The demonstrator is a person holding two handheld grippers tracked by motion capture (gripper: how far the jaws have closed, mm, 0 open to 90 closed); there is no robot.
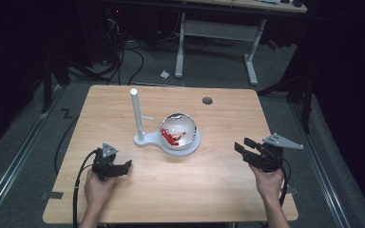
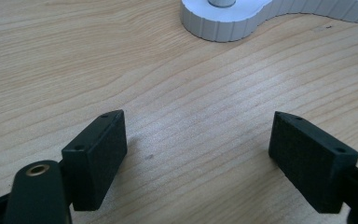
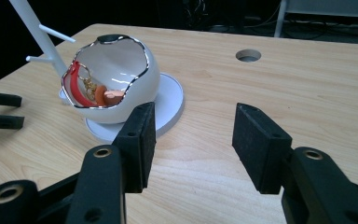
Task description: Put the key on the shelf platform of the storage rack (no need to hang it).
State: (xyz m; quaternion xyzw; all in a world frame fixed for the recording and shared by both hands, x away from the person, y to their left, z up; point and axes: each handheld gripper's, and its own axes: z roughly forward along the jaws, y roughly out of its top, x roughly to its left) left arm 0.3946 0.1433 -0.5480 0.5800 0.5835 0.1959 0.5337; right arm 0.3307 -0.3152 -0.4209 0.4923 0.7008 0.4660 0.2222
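L gripper (image 1: 126,166) sits low over the table (image 1: 209,190), jaws apart w/ nothing btwn. White stand (image 1: 145,139) w/ upright post is mid-table; egg-shaped bowl (image 1: 180,127) rests on its round base, red keyring item (image 1: 172,137) inside. R gripper (image 1: 241,145) sits at the table's right, near the bowl, aimed at it, jaws apart, empty.

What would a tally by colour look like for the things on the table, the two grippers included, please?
White: 2, the egg-shaped bowl and the stand with its post and base.
Red: 1, the trinket inside the bowl.
Black: 2, the left gripper and the right gripper, both open.
Total: 5
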